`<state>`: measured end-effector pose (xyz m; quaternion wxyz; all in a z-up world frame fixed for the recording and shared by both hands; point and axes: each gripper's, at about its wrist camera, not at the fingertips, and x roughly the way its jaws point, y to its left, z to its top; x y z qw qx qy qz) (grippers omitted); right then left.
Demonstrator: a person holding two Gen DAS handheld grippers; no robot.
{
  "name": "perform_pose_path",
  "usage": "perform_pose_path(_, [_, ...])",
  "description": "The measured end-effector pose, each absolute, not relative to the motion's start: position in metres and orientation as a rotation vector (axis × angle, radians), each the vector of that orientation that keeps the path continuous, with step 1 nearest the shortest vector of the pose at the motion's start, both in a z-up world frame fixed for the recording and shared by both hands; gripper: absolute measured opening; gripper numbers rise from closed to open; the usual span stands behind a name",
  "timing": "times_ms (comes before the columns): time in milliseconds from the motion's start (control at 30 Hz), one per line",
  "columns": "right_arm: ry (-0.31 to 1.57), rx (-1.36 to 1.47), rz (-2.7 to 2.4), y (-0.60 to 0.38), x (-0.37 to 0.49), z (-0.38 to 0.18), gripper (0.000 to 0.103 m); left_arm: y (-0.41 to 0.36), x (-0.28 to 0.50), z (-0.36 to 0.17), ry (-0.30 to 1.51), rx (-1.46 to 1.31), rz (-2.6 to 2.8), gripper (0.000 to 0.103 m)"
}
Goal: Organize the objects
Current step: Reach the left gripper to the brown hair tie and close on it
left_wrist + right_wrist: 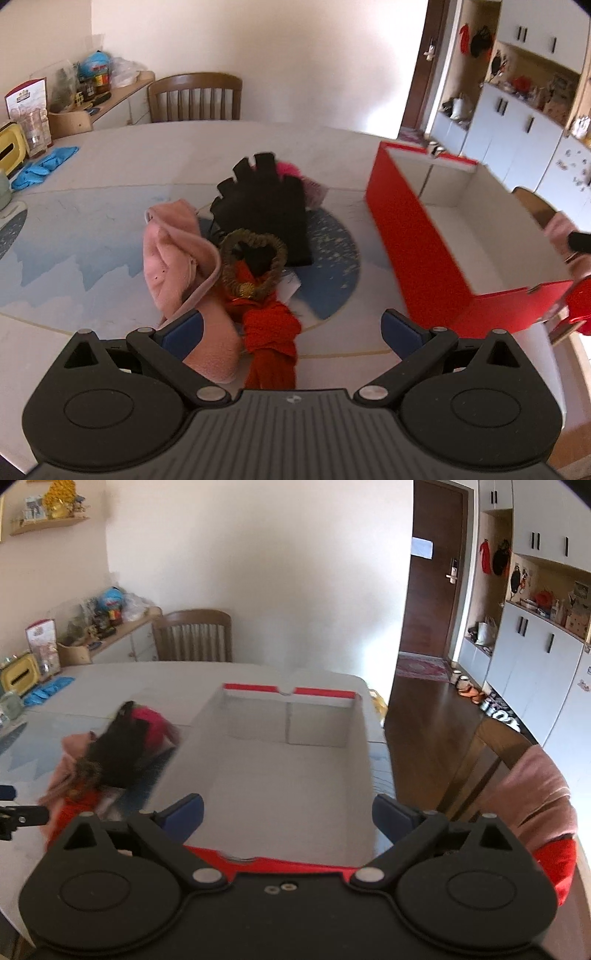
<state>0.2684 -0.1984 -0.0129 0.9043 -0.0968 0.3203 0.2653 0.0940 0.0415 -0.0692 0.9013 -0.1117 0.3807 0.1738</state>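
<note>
the left gripper [291, 332] is nearest the lens, its jaws spread wide with nothing pinched; between and just beyond the blue pads lies the near end of the clothing pile on the table [110, 177]. closest is a red cloth [273, 332], with a pink fleece piece [177, 254] beside it on the left, a brown scrunchie [255, 262] on top of the red, then black gloves [266, 206] and a bit of bright pink fabric [288, 168] toward the far edge. the pile sits around the middle of the table. the red box [417, 236] stands near the table's right edge, and its pale inside looks empty in both views. the right gripper [288, 819] hovers over the box's near rim, jaws likewise spread and empty. judging from this, sorting has barely begun: nothing is in the box yet, and every garment in the heap is left to move
</note>
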Motion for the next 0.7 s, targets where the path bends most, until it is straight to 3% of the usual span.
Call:
perform_pose_path(467, [0.779,-0.214,0.489,-0.216,0.337,-0.042,0.086,0.055,0.142,-0.092,0.815,-0.145,0.423,0.097])
perform_pose_path(700, [0.829,-0.206,0.492,-0.219,0.359,-0.055,0.078,0.056,0.171,-0.103,0.845,-0.088,0.419,0.072])
